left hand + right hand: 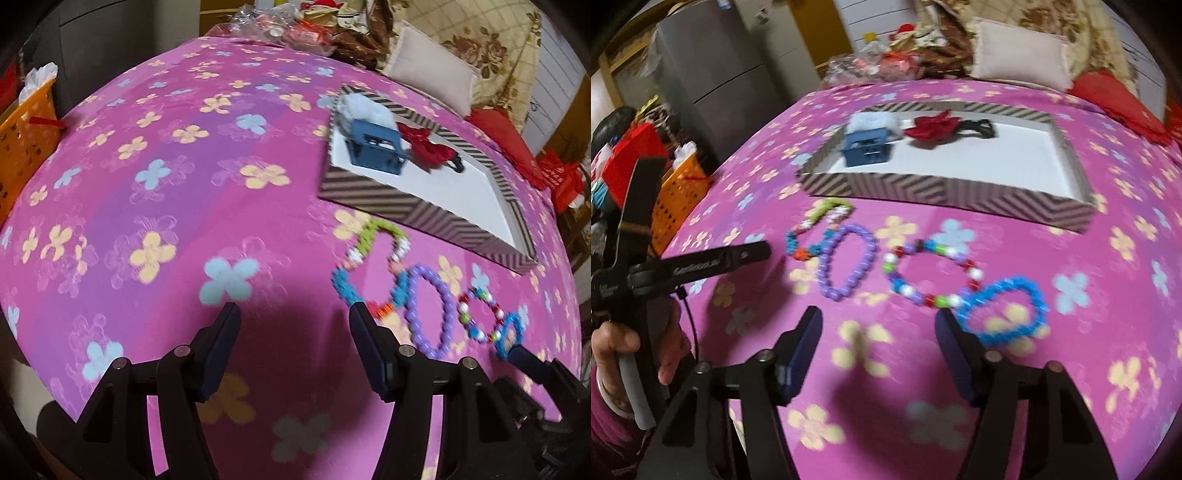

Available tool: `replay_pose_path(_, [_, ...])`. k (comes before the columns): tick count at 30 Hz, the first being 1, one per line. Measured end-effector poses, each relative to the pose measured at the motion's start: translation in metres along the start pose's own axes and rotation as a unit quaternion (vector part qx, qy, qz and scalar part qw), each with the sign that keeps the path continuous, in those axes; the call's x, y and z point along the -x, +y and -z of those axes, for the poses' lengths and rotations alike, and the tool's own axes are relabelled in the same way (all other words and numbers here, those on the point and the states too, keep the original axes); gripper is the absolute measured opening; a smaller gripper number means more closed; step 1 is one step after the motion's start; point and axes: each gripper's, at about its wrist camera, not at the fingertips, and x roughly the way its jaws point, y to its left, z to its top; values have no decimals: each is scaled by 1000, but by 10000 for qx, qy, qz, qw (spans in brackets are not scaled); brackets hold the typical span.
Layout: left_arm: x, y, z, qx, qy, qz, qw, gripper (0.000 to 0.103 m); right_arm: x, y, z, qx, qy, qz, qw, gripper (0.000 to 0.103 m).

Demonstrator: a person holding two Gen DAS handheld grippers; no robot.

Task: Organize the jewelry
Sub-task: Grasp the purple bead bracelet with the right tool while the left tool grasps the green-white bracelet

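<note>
Basket: an orange plastic basket (677,188) stands at the far left, off the edge of the bed, with a grey cabinet (713,74) behind it.
Left gripper: the left gripper (293,345) hangs low over the pink flowered bedspread (166,166), its two fingers spread wide apart with nothing between them; its right finger tip sits just beside the multicolour bracelet.
Left hand: in the right wrist view the person's left hand (635,350) wraps the handle of that tool at the left edge.
Multicolour bracelet: a bracelet of green, white, blue and red beads (816,230) lies flat on the bedspread, leftmost of the row, touching or perhaps overlapping the purple one; motion blur hides which.
Purple bracelet: a purple bead bracelet (847,260) lies just right of it.
Mixed bracelet: a bracelet of white, red, green and blue beads (931,271) lies next, near the purple one.
Blue bracelet: a blue bead bracelet (1003,310) lies at the right end, touching the mixed one.
Right gripper: the right gripper (879,349) hovers before the row, fingers wide apart and holding nothing; its right finger tip is just beside the blue bracelet.
Box: a striped shallow box (945,194) with a white floor lies beyond the bracelets, apart from them.
Box contents: a small blue box (866,147), a white fluffy item (871,120), a red fabric bow (932,129) and a black piece (979,127) sit at its far end.
Pillow: a pale pillow (1019,61) lies at the head of the bed.
</note>
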Motion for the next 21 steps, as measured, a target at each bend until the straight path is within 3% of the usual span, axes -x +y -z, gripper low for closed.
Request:
replay_pose_path(3, [-5, 1, -6, 44, 10, 15, 10000, 59, -18, 9, -7, 83, 73, 32, 9999, 52])
replay_pose_path(7, [-10, -4, -13, -65, -5, -28, 10000, 59, -38, 17, -17, 151, 110, 134, 9997, 46])
replay_pose_path(16, [-24, -11, -20, -202, 64, -77, 9997, 59, -60, 36, -22, 792, 186, 850, 9931, 40])
replay_pose_path(21, [-26, -18, -20, -349, 52, -227, 9991, 59, -58, 40, -21, 1038, 196, 1069, 9886, 19])
